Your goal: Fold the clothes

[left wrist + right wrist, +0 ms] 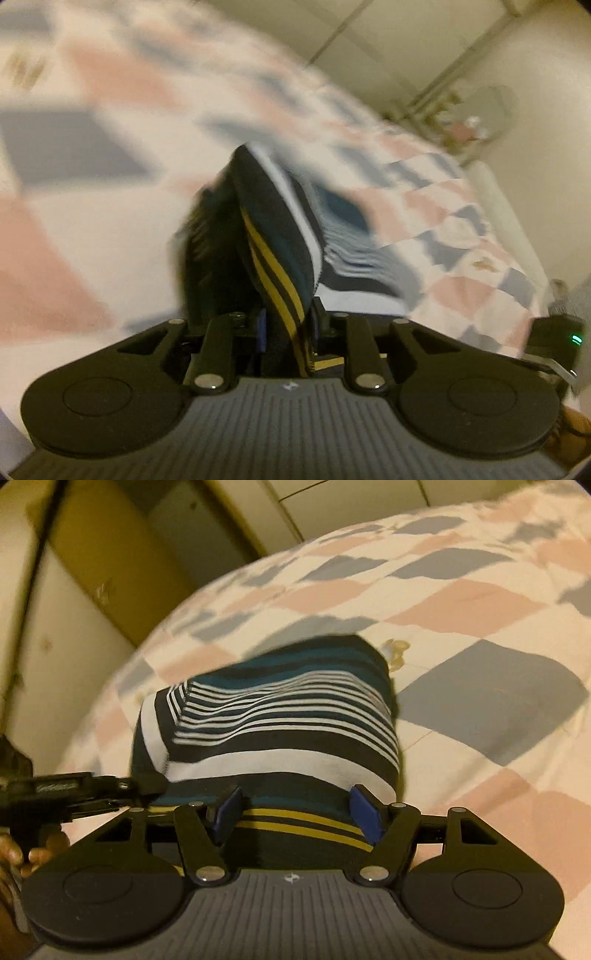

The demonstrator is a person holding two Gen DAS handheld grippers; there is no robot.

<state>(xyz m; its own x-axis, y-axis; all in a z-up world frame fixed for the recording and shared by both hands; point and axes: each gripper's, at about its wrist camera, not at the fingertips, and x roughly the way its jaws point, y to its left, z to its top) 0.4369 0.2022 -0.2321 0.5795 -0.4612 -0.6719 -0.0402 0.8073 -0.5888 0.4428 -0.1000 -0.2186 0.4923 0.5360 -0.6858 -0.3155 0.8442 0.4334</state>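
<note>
Striped cloth [273, 236] is pinched between the pressed-together fingers of the left hand-held gripper [286, 332] and rises ahead of it, blurred; the right hand-held gripper [297, 812] is spread, its blue pads [364, 814] either side of the garment's yellow-striped edge, whether they grip it I cannot tell; ahead, the cloth drapes onto the bed [480, 602]; fingers [37, 854] show at its left.

A patchwork bedspread [461, 602] of pink, grey-blue and cream squares covers the bed; pale cupboard doors [74, 635] stand beyond its edge
</note>
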